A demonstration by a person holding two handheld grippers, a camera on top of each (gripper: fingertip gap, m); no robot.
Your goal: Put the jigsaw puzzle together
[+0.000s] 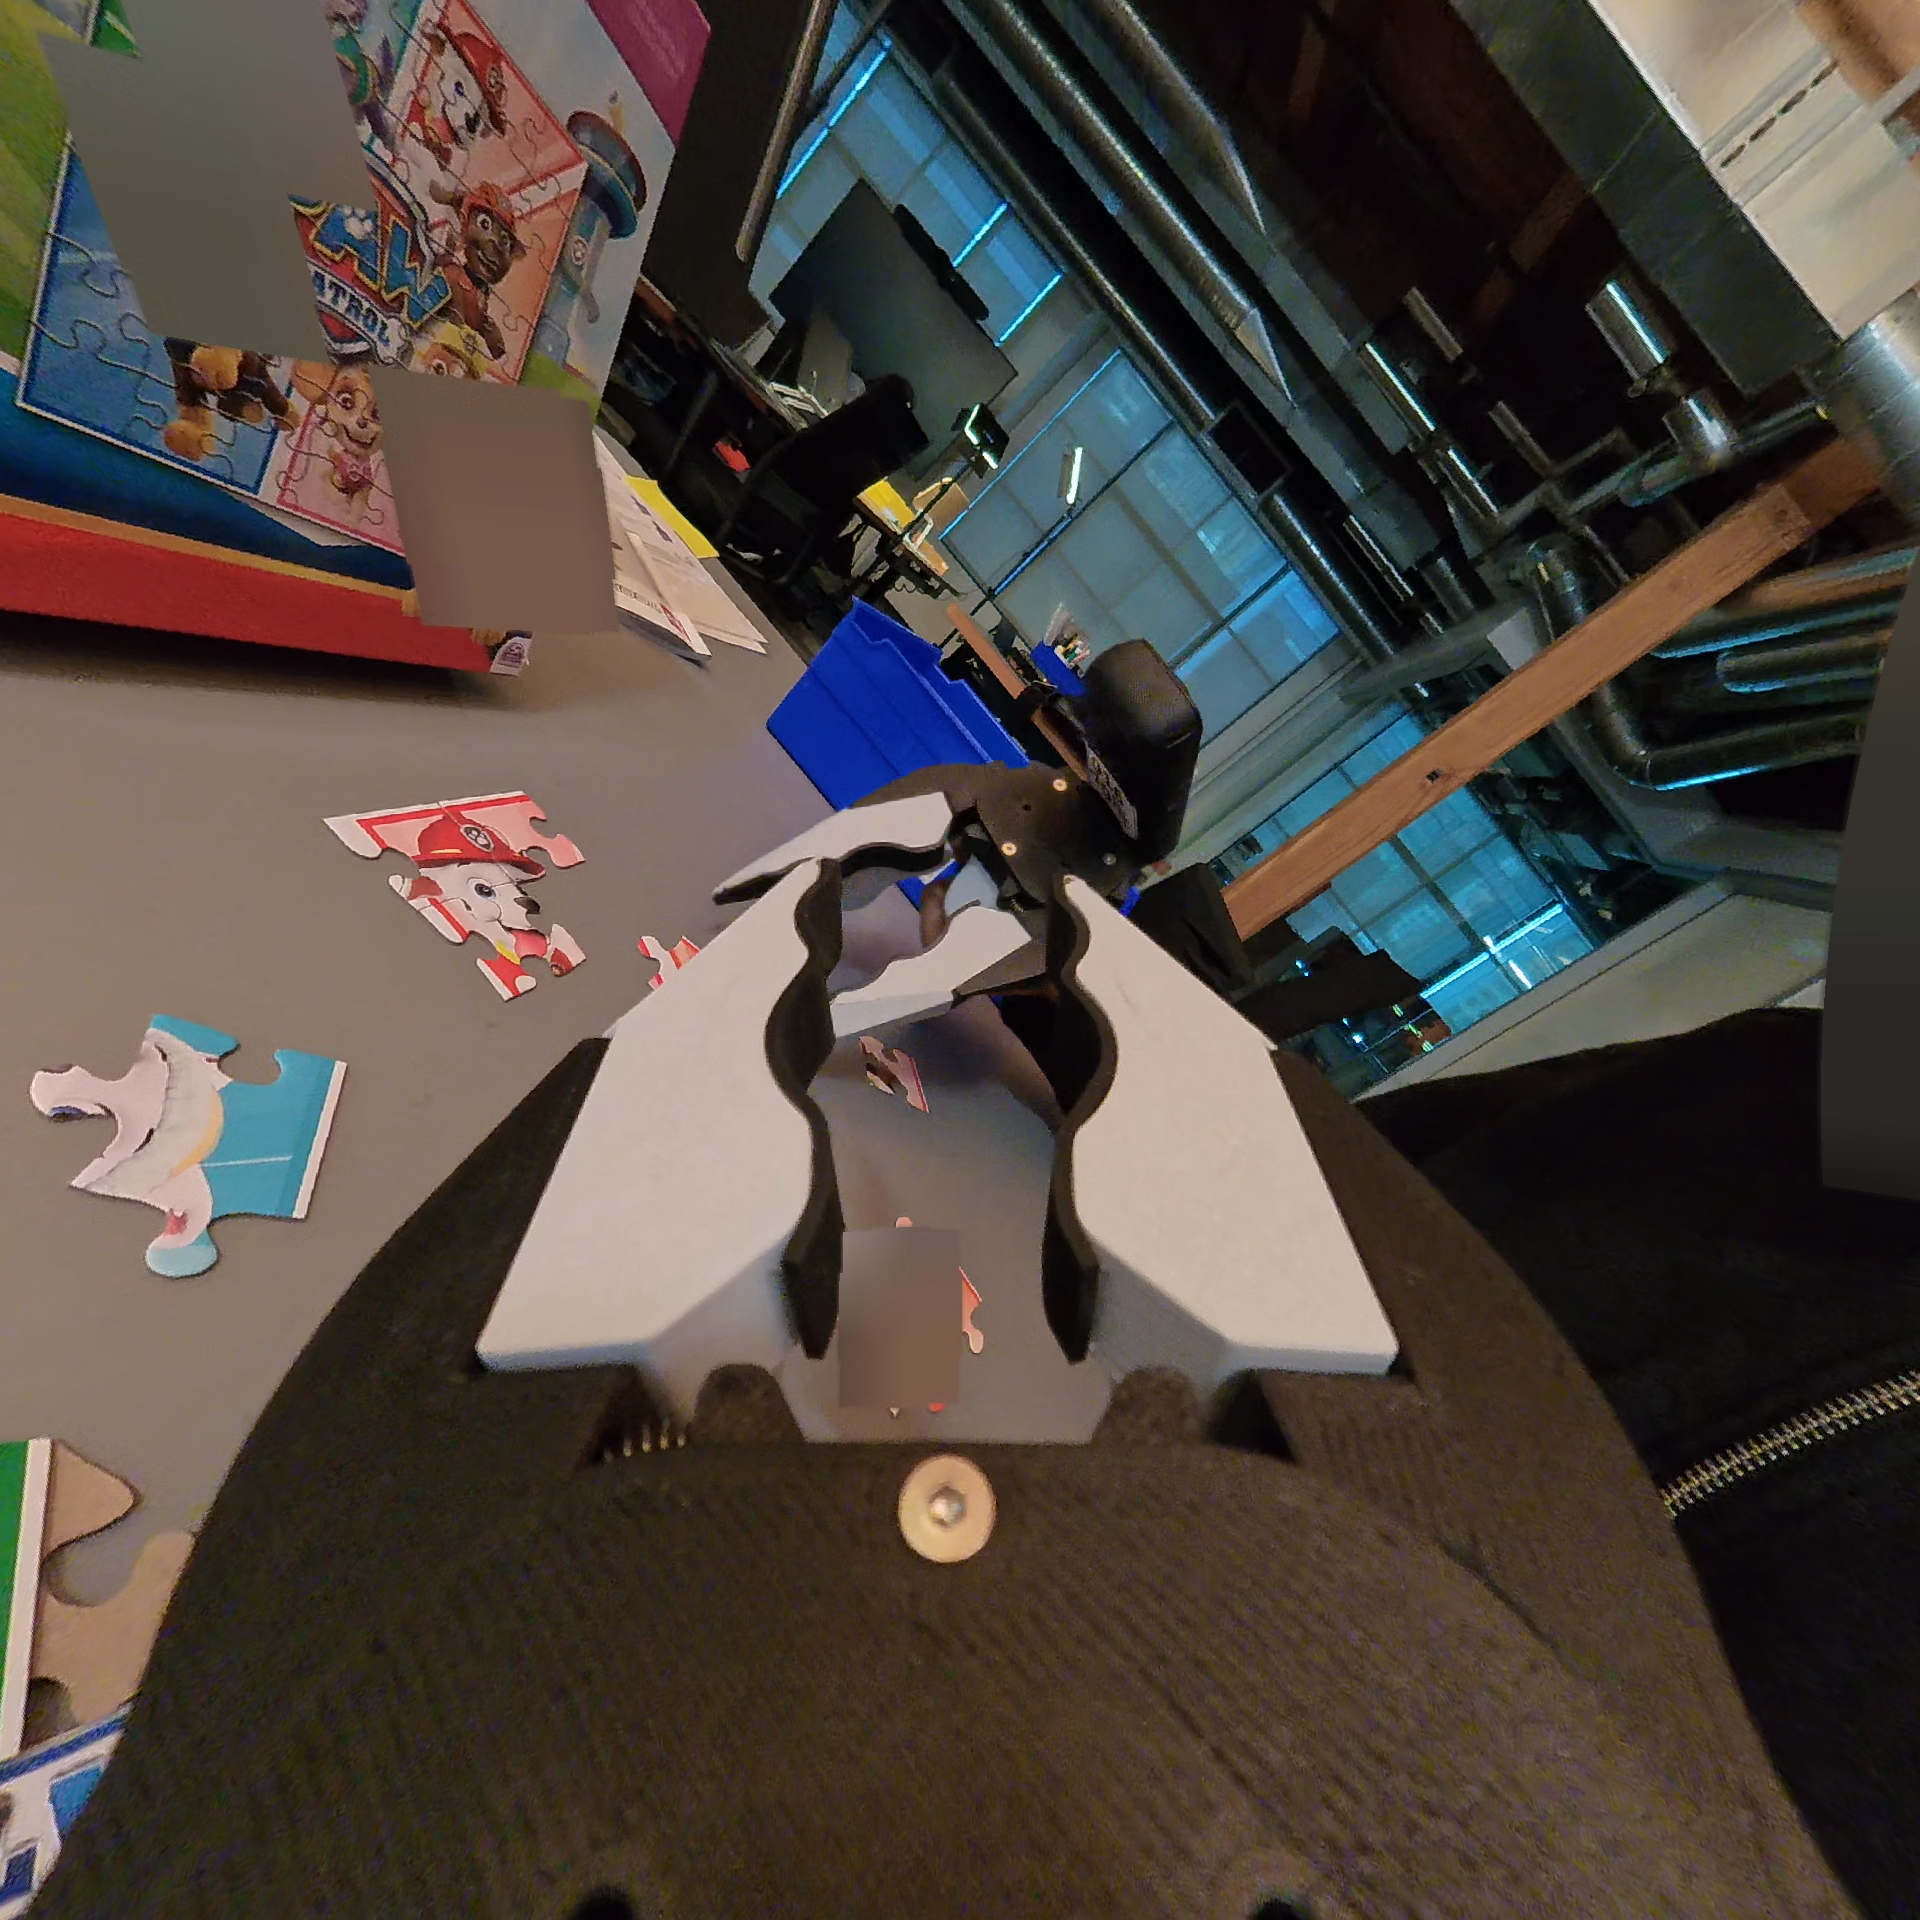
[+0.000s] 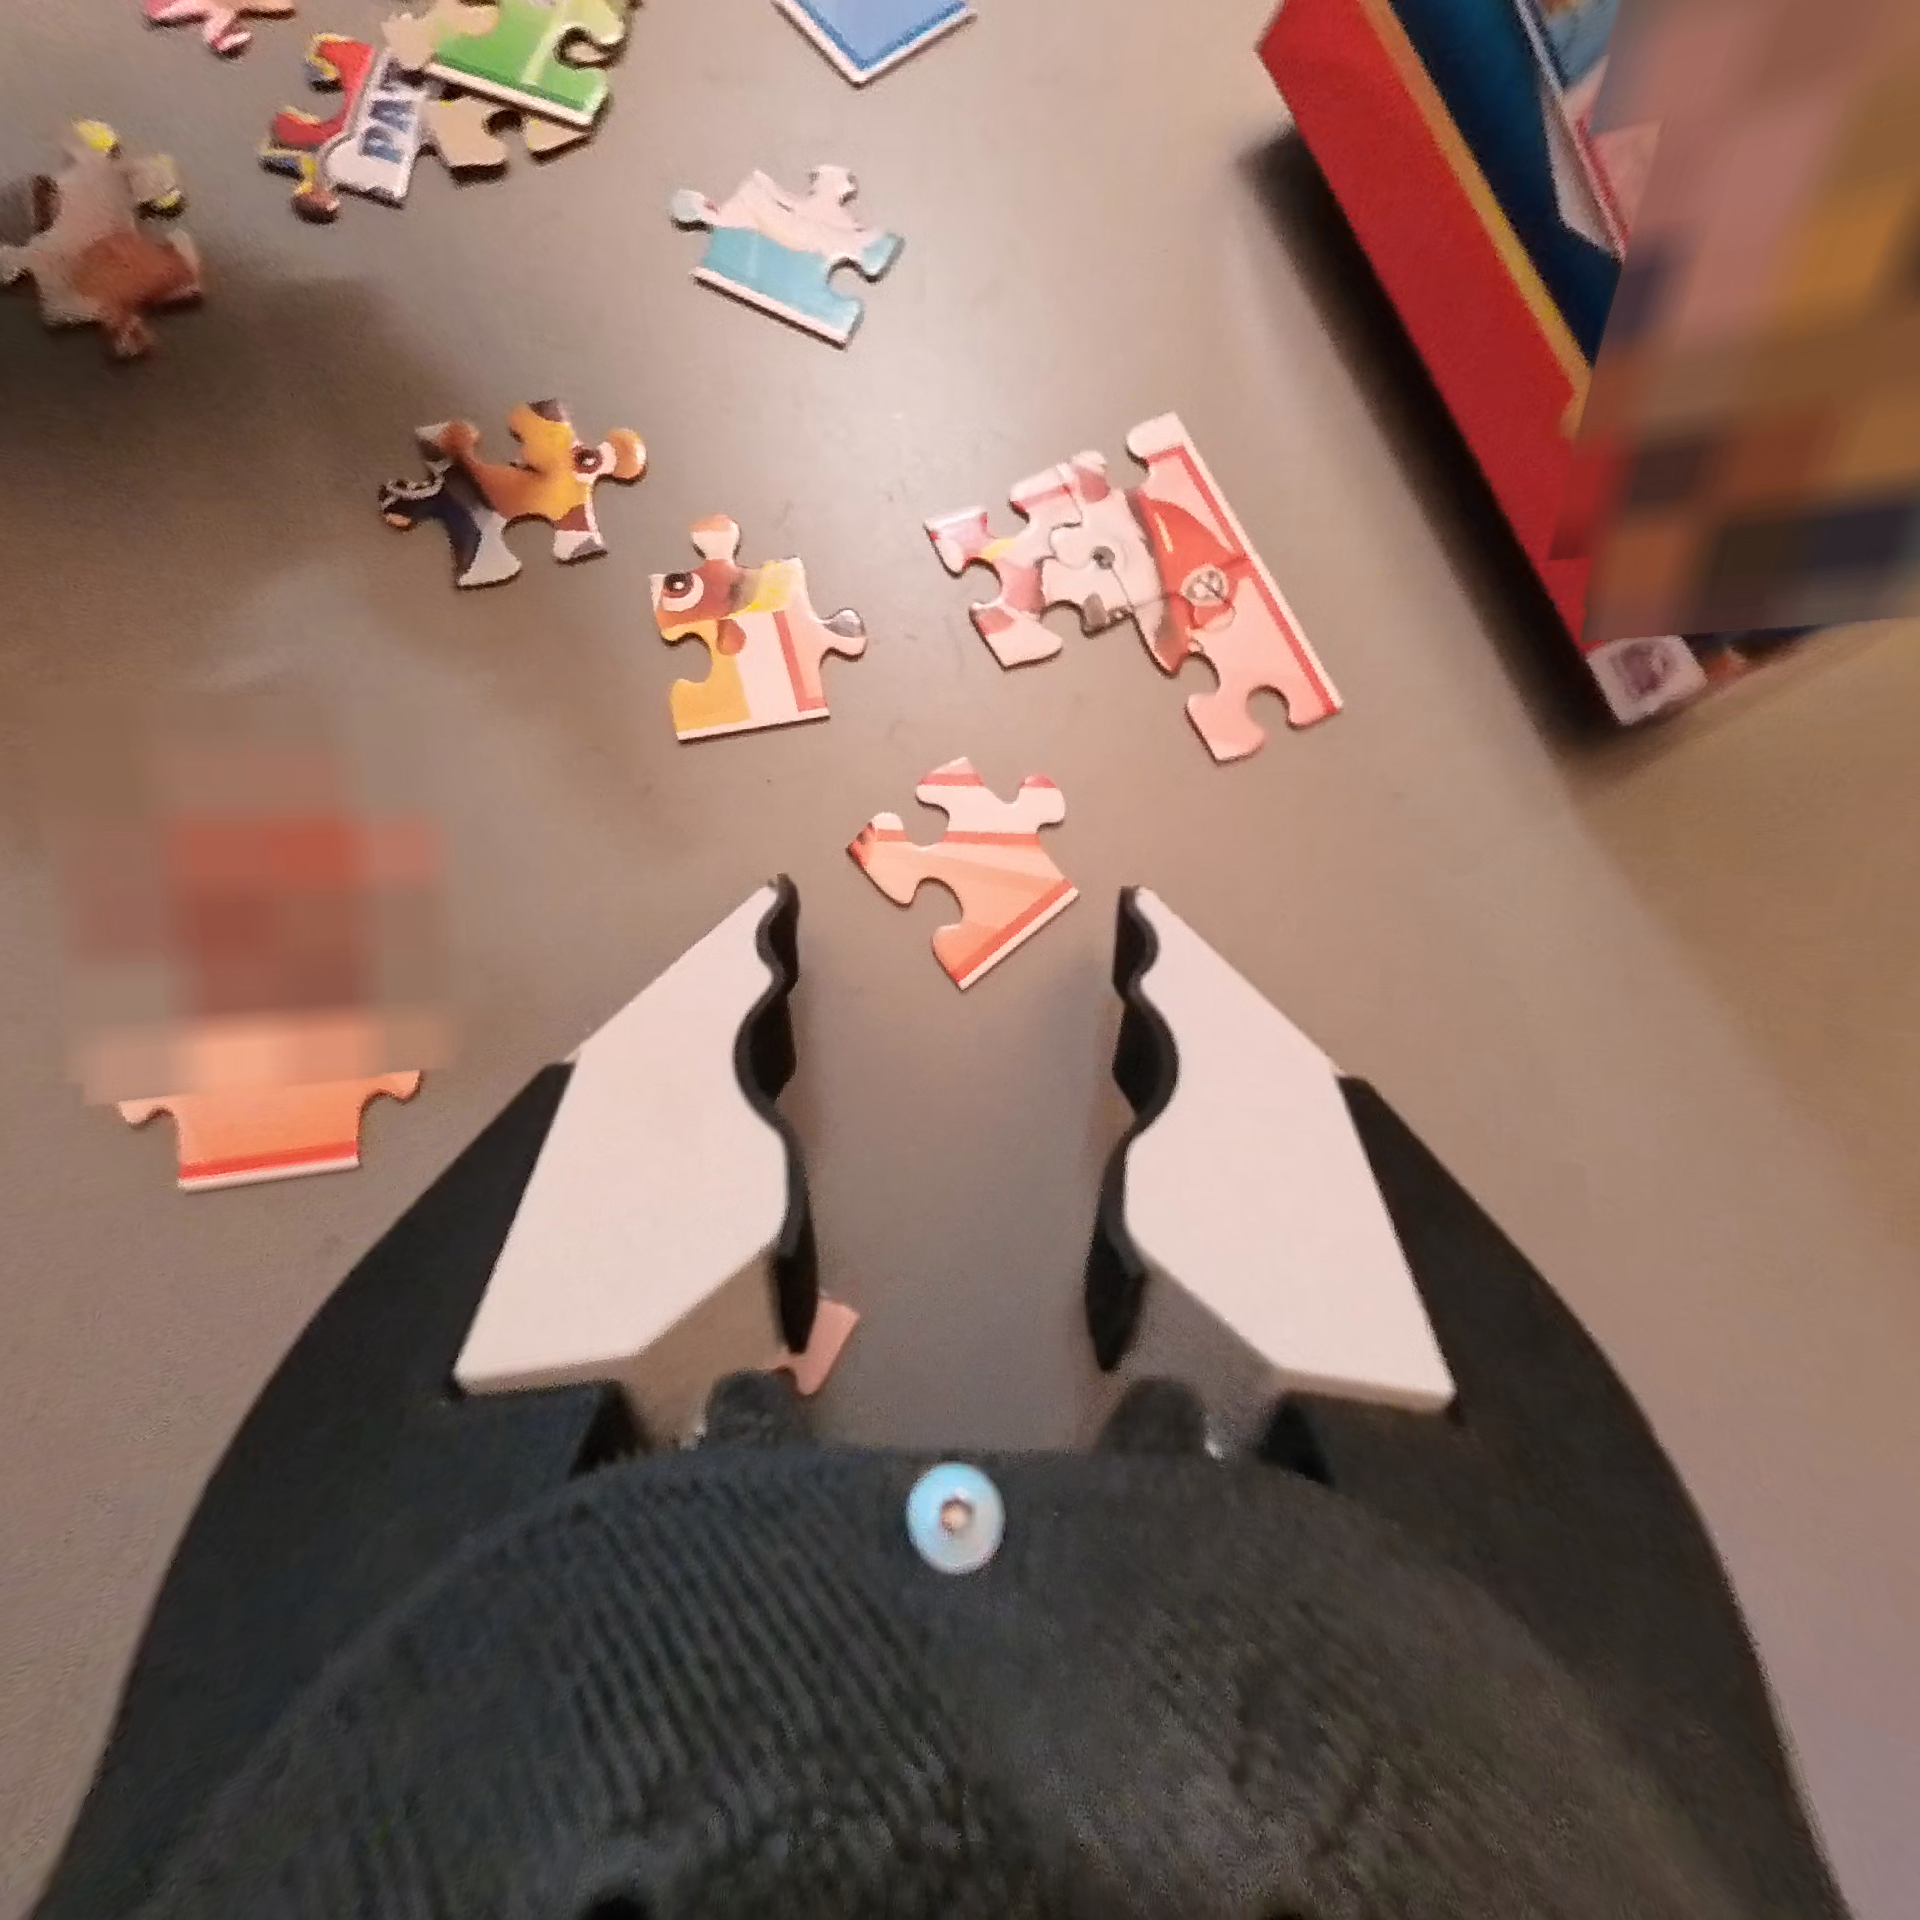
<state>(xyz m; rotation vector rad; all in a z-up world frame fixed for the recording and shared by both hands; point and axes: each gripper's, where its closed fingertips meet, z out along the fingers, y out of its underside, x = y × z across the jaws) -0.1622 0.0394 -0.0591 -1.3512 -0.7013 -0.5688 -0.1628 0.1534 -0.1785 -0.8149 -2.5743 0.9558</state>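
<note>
My right gripper (image 2: 956,899) is open and hovers low over the grey table (image 2: 1039,312). A pink and red striped puzzle piece (image 2: 961,873) lies flat on the table just ahead of its fingertips, between their lines, and neither pad touches it. Beyond it lies a joined cluster of pieces with a red-helmeted dog (image 2: 1132,592); it also shows in the left wrist view (image 1: 478,883). My left gripper (image 1: 945,894) is open and empty, tilted above the table. The right gripper (image 1: 914,914) shows through its gap, jaws apart.
An orange and yellow piece (image 2: 748,634), a brown dog piece (image 2: 520,488) and a light blue piece (image 2: 795,249) lie loose. More pieces lie heaped at the far left (image 2: 447,94). The red puzzle box (image 2: 1455,312) stands at the right. A blue bin (image 1: 883,707) stands behind. Tip to tip, the grippers are about 15 cm apart.
</note>
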